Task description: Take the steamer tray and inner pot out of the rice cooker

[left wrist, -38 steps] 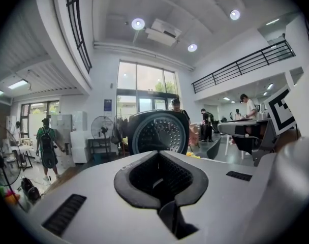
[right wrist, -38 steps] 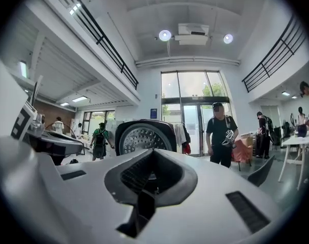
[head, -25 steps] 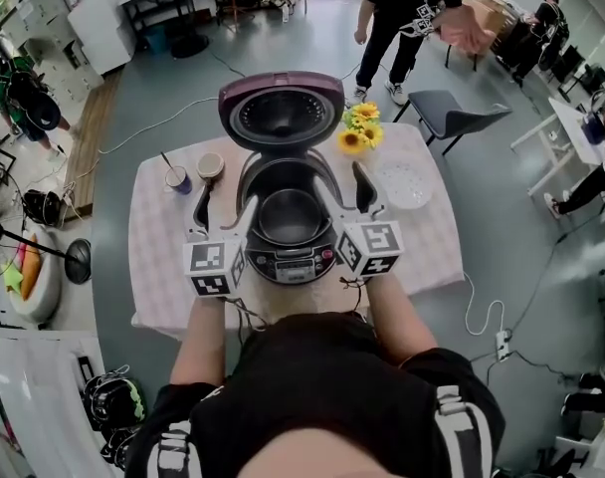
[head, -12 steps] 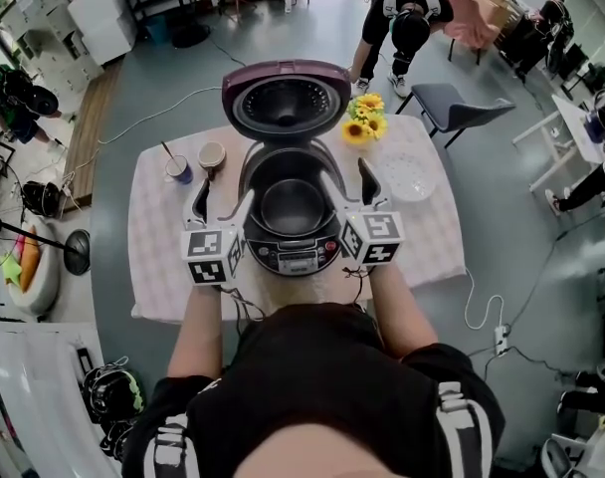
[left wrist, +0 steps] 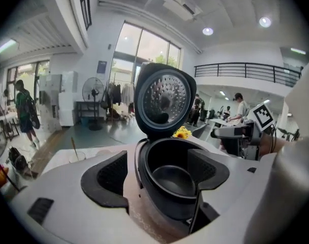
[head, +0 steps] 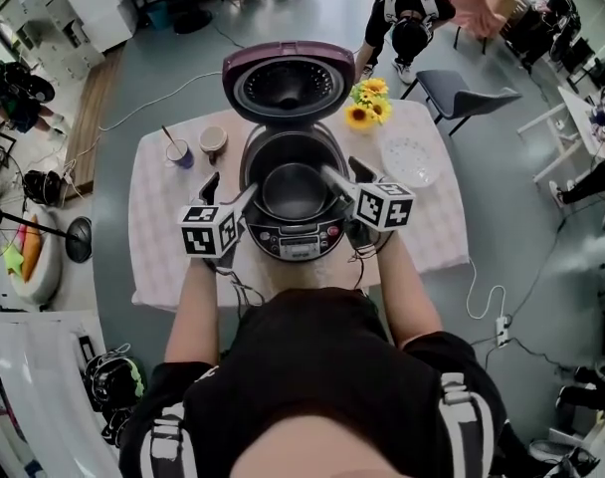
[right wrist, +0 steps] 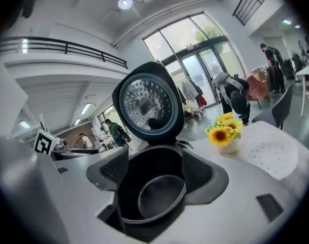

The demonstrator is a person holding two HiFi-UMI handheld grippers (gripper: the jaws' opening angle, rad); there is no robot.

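The left forearm [head: 196, 302] and right forearm [head: 397, 292] reached forward from the lower centre of the head view. The left gripper [head: 228, 192] sat left of centre. The right gripper [head: 347, 177] sat right of centre, slightly higher in the frame. Both held their jaws wide apart, clamping nothing.

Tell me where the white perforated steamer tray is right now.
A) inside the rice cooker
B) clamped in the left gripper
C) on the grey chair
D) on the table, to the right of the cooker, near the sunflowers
D: the steamer tray lies on the tablecloth to the right of the open rice cooker, near the sunflowers; only the dark inner pot sits in the cooker.
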